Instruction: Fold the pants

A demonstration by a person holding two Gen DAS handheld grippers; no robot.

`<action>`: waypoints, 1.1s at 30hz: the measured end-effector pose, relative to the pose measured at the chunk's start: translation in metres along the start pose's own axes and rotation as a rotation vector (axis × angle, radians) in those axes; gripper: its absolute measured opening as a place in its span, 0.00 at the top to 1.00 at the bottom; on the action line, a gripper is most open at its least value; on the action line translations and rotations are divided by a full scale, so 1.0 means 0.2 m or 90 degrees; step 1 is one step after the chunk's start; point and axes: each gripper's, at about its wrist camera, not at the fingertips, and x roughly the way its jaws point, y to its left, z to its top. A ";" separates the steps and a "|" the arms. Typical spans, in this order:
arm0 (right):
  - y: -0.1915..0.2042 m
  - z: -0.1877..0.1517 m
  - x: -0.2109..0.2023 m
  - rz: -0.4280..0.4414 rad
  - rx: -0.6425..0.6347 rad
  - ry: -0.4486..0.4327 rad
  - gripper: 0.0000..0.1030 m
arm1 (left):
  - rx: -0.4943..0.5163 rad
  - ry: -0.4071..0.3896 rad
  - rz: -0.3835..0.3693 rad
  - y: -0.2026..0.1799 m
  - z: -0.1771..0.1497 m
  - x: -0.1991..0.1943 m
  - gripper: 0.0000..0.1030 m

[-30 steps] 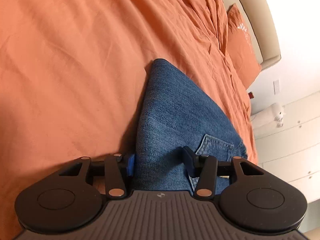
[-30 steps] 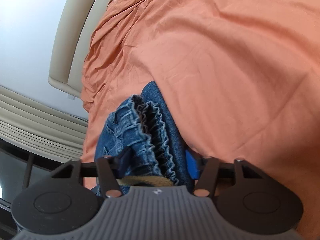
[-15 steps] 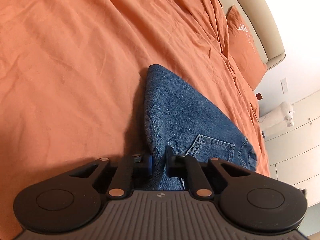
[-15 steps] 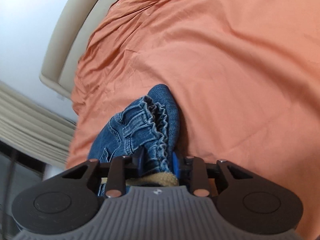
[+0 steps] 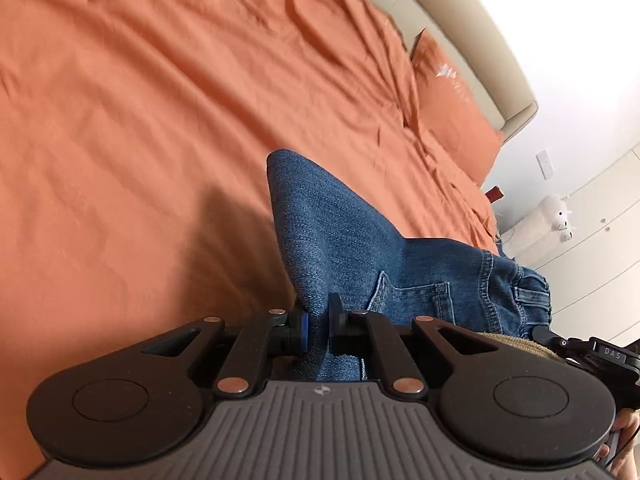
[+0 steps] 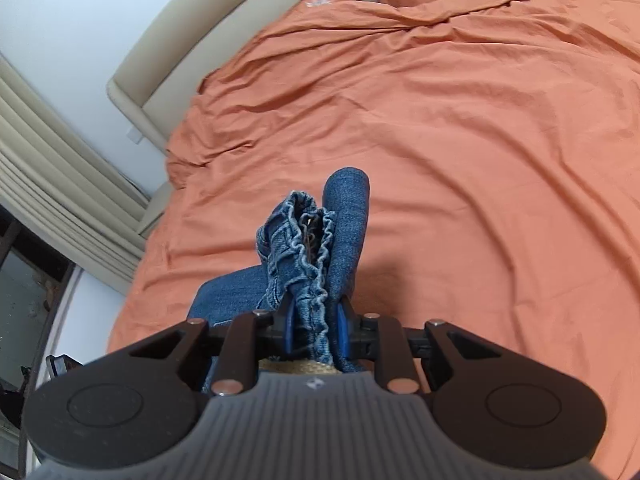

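Blue denim pants (image 5: pixel 340 240) hang bunched above the orange bedsheet (image 5: pixel 140 120), lifted at two spots. My left gripper (image 5: pixel 317 320) is shut on a fold of plain denim beside the back pocket (image 5: pixel 416 300). In the right wrist view the right gripper (image 6: pixel 312 320) has the ruffled elastic waistband (image 6: pixel 304 240) pinched between its blue pads, and its jaws are still closing on the thick bunch. A rounded fold of the pants (image 6: pixel 348 208) stands up behind the waistband. Part of the right gripper (image 5: pixel 580 348) shows at the right edge of the left wrist view, with the waistband end beside it.
An orange pillow (image 5: pixel 452 108) and a beige headboard (image 5: pixel 460 32) lie at the far end of the bed. A white plush toy (image 5: pixel 556 216) and white cabinets (image 5: pixel 600 264) stand beyond the bed. Beige curtains (image 6: pixel 48 168) hang at the left in the right wrist view.
Both grippers went from open around the denim to closed on it. Both have risen, and the pants now hang off the sheet and show more of the bed below.
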 end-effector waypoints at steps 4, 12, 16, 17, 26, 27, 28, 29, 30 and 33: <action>0.14 -0.09 0.01 0.038 0.021 0.000 0.84 | 0.030 -0.036 0.017 0.02 0.09 -0.23 0.92; 0.49 -0.29 0.19 0.119 0.024 0.035 0.84 | 0.032 -0.105 0.075 0.17 0.17 -0.64 0.92; 0.66 -0.38 0.32 0.161 0.023 0.055 0.84 | 0.034 -0.116 0.114 0.27 0.18 -0.81 0.92; 0.70 -0.41 0.36 0.173 0.023 0.060 0.84 | 0.038 -0.116 0.126 0.29 0.18 -0.85 0.92; 0.89 -0.61 0.69 0.222 0.061 0.110 0.84 | 0.050 -0.075 0.183 0.54 0.30 -0.99 0.92; 0.88 -0.63 0.72 0.223 0.064 0.111 0.84 | 0.048 -0.071 0.183 0.57 0.31 -0.96 0.92; 0.88 -0.64 0.75 0.223 0.068 0.112 0.84 | 0.043 -0.067 0.182 0.61 0.32 -0.95 0.92; 0.88 -0.65 0.79 0.221 0.074 0.113 0.84 | 0.037 -0.065 0.179 0.64 0.33 -0.92 0.92; 0.86 -0.65 0.81 0.220 0.079 0.113 0.84 | 0.033 -0.064 0.174 0.67 0.33 -0.89 0.92; 0.80 -0.64 0.89 0.213 0.095 0.111 0.84 | 0.015 -0.060 0.160 0.76 0.34 -0.79 0.92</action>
